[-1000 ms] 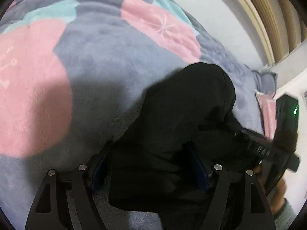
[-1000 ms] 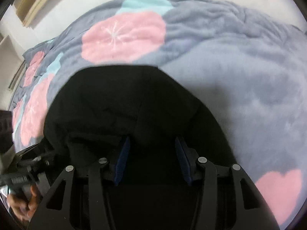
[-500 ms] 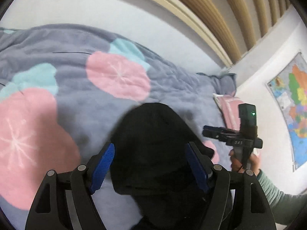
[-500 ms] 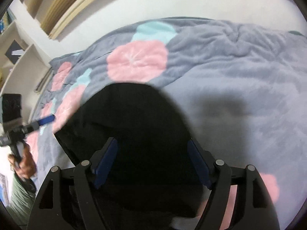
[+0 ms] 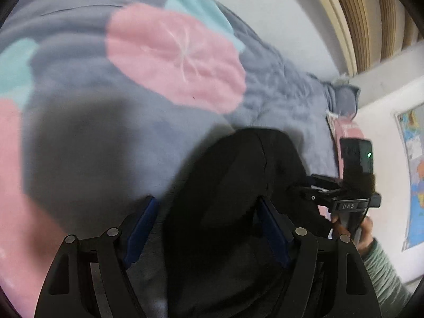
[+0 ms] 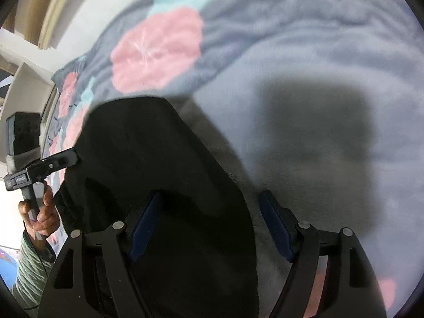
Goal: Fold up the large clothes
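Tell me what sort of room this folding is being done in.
Most likely a bedroom. The black garment lies on a grey plush blanket with pink and teal rounds, spread like bedding. A wall map hangs nearby, and white shelving stands at the side.

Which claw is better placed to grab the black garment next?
Probably the left claw: the black garment fills more of the gap between its jaws, which have just been closing. The right claw straddles only the garment's edge.

Soft, dim indoor light. Both fisheye views are motion-blurred and bend strongly at their dark rims. Blocky shadows fall on the blanket (image 6: 331, 61); the black garment (image 5: 233, 185) shows almost no detail, perhaps underexposed.
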A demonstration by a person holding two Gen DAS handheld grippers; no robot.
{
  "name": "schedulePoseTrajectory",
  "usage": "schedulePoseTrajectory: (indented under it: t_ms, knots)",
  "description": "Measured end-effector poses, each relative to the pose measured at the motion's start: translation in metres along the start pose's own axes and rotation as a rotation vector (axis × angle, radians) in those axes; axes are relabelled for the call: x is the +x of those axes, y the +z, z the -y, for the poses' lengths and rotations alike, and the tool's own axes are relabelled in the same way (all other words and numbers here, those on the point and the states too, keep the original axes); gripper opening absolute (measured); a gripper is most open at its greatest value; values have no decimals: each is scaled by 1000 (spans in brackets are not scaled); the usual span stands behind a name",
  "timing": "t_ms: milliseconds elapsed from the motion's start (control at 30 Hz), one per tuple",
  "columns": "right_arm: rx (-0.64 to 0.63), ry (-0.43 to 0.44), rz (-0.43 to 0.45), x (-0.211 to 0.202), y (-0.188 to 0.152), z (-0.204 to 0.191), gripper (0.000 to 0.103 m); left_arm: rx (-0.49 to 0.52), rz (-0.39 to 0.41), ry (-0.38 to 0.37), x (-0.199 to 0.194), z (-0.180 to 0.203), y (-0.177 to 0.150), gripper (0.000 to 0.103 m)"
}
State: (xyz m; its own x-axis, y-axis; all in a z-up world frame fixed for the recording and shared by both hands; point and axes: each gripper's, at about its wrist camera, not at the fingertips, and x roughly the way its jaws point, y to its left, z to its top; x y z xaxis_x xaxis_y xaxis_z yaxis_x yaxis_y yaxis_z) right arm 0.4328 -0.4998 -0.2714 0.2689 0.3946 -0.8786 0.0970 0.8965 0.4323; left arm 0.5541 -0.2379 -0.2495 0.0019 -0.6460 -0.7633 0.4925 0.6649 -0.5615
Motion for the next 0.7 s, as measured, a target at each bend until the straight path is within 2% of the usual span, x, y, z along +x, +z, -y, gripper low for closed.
schedulePoseTrajectory:
  t_ms: [67, 100, 133, 233, 333, 433, 567, 700]
  knots:
    - [-47, 18, 22, -4, -5, -9, 33, 87, 17, 49, 0, 16, -9, 20]
    - [-81, 15, 51, -12, -10, -16, 20, 115, 41, 58, -5, 22, -15, 19]
    - [-120, 13, 73, -22, -16, -25, 17, 146, 74, 67, -13, 28, -22, 18]
    - [-200, -25, 127, -48, -37, -48, 16, 189, 127, 56, -47, 47, -44, 17]
    - [-266, -49, 202, -87, -72, -79, 15, 264, 196, 71, -90, 76, -78, 17]
    - [-320, -91, 281, -131, -123, -112, 15, 330, 237, 97, -130, 109, -122, 17]
    - [-371, -159, 329, -167, -190, -150, 15, 393, 253, 147, -168, 145, -187, 17]
    - [-397, -210, 335, -192, -273, -181, 15, 392, 227, 149, -191, 167, -255, 17]
